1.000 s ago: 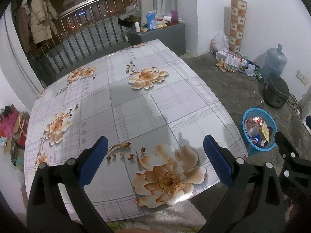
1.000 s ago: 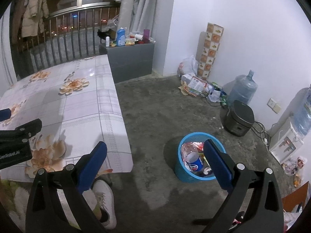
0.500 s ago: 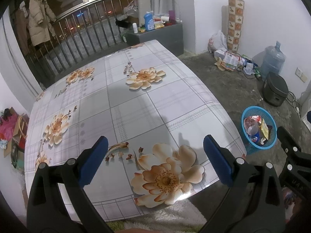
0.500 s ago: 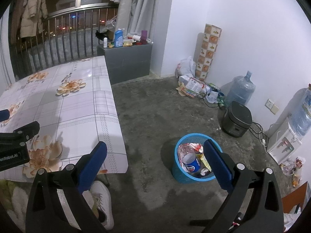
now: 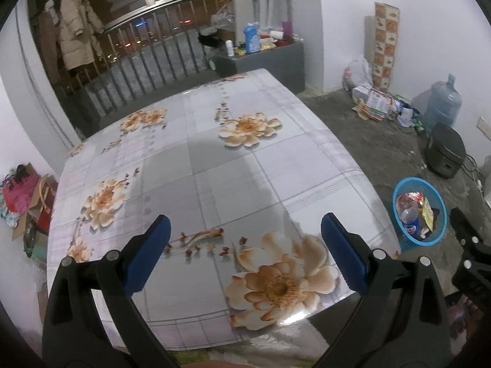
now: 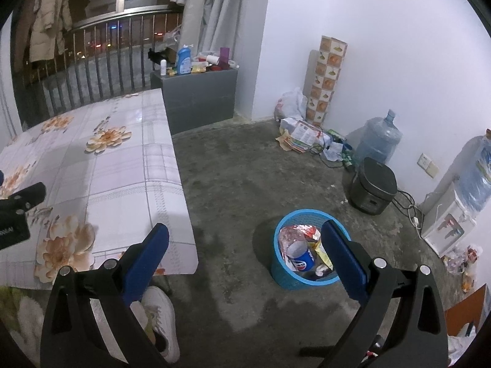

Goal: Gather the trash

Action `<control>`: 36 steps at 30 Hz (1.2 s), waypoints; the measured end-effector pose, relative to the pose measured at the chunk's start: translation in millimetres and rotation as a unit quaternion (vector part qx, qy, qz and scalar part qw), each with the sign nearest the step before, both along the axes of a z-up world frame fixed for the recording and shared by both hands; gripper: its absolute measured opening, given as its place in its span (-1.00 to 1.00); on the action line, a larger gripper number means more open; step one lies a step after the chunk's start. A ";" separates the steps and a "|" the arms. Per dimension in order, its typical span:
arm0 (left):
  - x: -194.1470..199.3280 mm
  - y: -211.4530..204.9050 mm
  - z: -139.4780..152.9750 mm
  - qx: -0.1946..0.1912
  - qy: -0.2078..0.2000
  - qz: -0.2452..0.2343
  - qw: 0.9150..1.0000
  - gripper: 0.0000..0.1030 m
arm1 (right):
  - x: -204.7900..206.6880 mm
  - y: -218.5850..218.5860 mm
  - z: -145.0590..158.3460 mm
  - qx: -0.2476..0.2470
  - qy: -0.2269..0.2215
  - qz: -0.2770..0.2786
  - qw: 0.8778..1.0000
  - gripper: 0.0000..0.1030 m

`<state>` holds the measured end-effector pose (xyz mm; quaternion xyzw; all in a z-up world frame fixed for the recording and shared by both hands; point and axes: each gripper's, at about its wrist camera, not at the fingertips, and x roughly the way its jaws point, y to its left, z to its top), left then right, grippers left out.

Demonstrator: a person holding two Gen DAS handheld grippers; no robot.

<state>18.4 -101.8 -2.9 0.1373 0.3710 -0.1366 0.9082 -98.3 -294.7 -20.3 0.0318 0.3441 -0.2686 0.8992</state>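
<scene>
Both views have drifted slightly left since earlier. Left tool (image 5: 244,250) spread, empty, over flowered counter (image 5: 214,168). Right tool (image 6: 245,254) spread, empty, above floor. Blue bin (image 6: 284,276) beside counter holds Pepsi bottle (image 6: 299,256), tilted, base up-left.

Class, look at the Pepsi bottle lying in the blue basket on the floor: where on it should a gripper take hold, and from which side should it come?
Probably grip the Pepsi bottle across its clear upper body, coming from above. It lies tilted among wrappers inside the blue basket, whose wall blocks any sideways approach; the rounded upper part is the most exposed.
</scene>
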 end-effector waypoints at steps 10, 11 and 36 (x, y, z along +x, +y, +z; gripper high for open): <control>6.0 14.3 4.2 0.000 -0.007 0.027 1.000 0.83 | 0.2 -3.8 0.7 0.002 -0.002 -0.002 1.000 0.87; 5.8 14.6 4.4 0.001 -0.007 0.027 1.000 0.83 | 0.2 -3.5 0.9 0.001 -0.002 -0.002 1.000 0.87; 5.1 15.4 3.0 0.003 -0.005 0.025 1.000 0.83 | 0.9 -2.3 1.9 -0.002 -0.002 0.000 1.000 0.87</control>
